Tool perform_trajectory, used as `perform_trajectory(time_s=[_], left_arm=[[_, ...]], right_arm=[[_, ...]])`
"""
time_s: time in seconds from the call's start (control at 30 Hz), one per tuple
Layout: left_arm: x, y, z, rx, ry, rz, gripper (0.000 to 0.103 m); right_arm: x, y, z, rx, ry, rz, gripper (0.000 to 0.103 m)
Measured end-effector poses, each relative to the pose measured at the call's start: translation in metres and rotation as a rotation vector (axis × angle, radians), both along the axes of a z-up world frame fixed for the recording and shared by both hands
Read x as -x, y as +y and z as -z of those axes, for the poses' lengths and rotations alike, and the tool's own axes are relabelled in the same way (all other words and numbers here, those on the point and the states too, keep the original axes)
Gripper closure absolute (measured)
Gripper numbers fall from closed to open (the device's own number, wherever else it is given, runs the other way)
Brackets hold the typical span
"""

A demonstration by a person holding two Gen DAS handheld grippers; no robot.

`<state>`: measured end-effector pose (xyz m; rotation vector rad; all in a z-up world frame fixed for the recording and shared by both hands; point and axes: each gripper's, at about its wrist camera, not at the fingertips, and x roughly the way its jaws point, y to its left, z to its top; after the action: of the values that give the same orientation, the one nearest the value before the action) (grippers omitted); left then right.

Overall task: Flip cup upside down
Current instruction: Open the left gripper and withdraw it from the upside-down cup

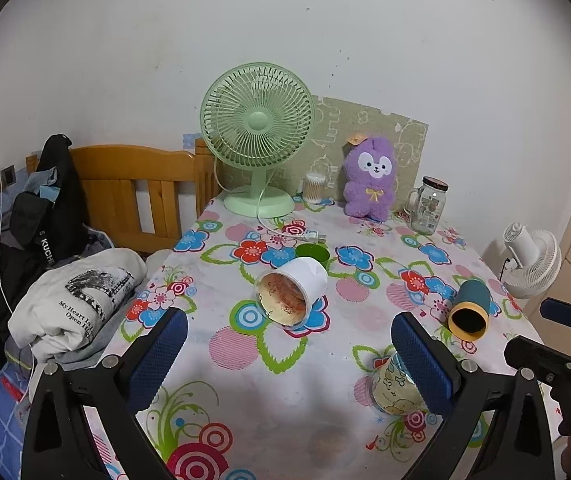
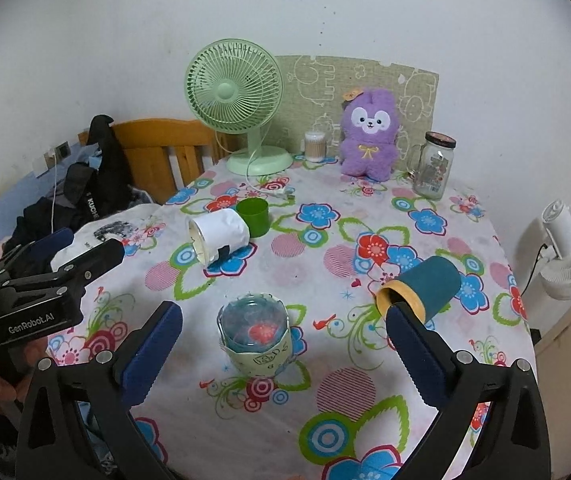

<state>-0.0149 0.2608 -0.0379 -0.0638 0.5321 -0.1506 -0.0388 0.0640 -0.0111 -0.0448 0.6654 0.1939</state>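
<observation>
Several cups sit on the floral tablecloth (image 2: 325, 420). A white cup (image 1: 291, 292) lies on its side, mouth toward me; it also shows in the right wrist view (image 2: 219, 236). A green cup (image 2: 254, 216) stands upright behind it. A teal cup with a yellow rim (image 2: 423, 286) lies on its side at the right. A pale patterned cup (image 2: 254, 336) stands base up between my right fingers. My left gripper (image 1: 289, 354) is open and empty, below the white cup. My right gripper (image 2: 283, 342) is open around the patterned cup without touching it.
A green desk fan (image 1: 257, 136), a purple plush toy (image 1: 369, 178), a glass jar mug (image 1: 427, 206) and a cotton-swab jar (image 1: 313, 188) line the back of the table. A bed with clothes (image 1: 73, 296) lies left. A white fan (image 1: 529, 258) stands right.
</observation>
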Motion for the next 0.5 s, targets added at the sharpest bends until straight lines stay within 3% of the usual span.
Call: perform_trajectory(time_s=[0.5], left_arm=[[-0.006, 0.005, 0.0095, -0.022, 0.025, -0.013, 0.0]], right_arm=[[-0.002, 0.0055, 0.003, 0.005, 0.01, 0.002, 0.0]])
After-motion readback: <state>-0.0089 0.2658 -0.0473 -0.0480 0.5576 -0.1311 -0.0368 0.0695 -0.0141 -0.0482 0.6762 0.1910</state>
